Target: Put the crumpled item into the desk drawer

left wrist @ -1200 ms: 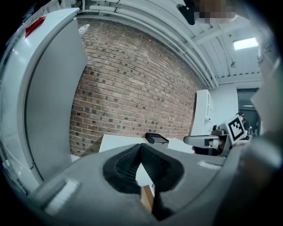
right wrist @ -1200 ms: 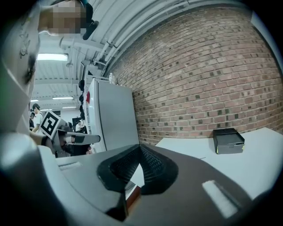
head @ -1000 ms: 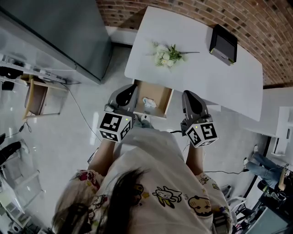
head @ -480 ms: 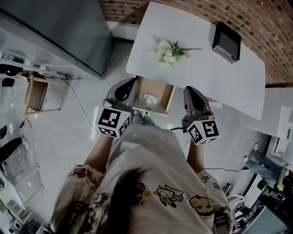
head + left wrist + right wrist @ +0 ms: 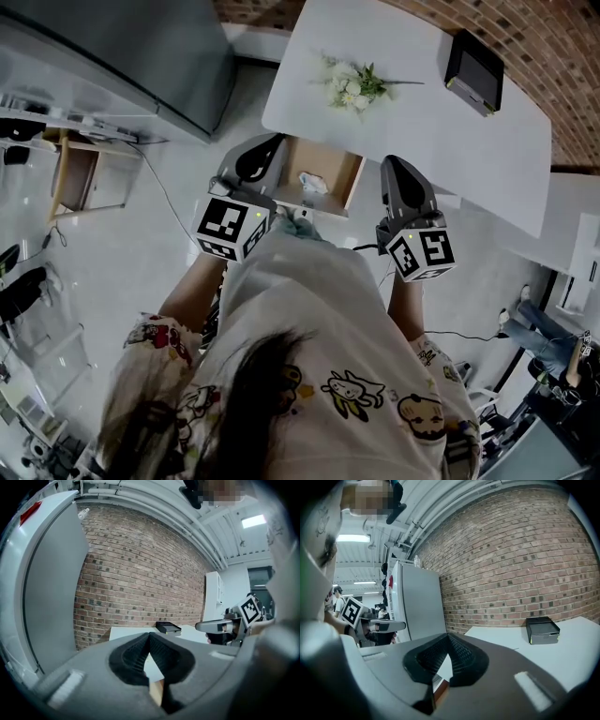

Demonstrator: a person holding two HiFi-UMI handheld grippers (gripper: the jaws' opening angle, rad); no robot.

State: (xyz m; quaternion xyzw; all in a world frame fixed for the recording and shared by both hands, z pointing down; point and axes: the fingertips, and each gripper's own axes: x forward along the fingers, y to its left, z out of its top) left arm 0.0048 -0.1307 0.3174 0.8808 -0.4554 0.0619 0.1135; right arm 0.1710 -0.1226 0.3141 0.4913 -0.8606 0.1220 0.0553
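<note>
As the head view shows, the crumpled item [image 5: 312, 183] lies inside the open drawer [image 5: 349, 184], which projects from under the near edge of the white worktop [image 5: 441, 141]. Your left hand-held gripper [image 5: 265, 150] sits just beside the drawer's left wall. Your right hand-held gripper [image 5: 394, 169] sits just outside its right wall. Neither touches the item. A flower sprig [image 5: 354, 84] and a black box [image 5: 477, 70] rest on the worktop, well apart from the drawer.

In the left gripper view, the jaws are closed tip to tip with nothing between them. The worktop edge and a strip of the drawer's wood show just beyond the tips.

In the right gripper view, the jaws are likewise pressed together and empty. The black box stands far ahead on the worktop.

Risk: the item appears placed, so the likely remaining step is shutting the drawer. If you push on one corner only, the drawer may skew and bind. If the item stands above the drawer wall, it may catch under the worktop edge; its height cannot be judged here. A closed tip driven forward too high would strike the worktop edge instead of the drawer front.

Clearance: the floor [image 5: 187, 187] lies open on both sides of the drawer. A grey cabinet [image 5: 141, 47] stands to the left, well apart. Your body is close behind the drawer front, so room to draw back is limited.
</note>
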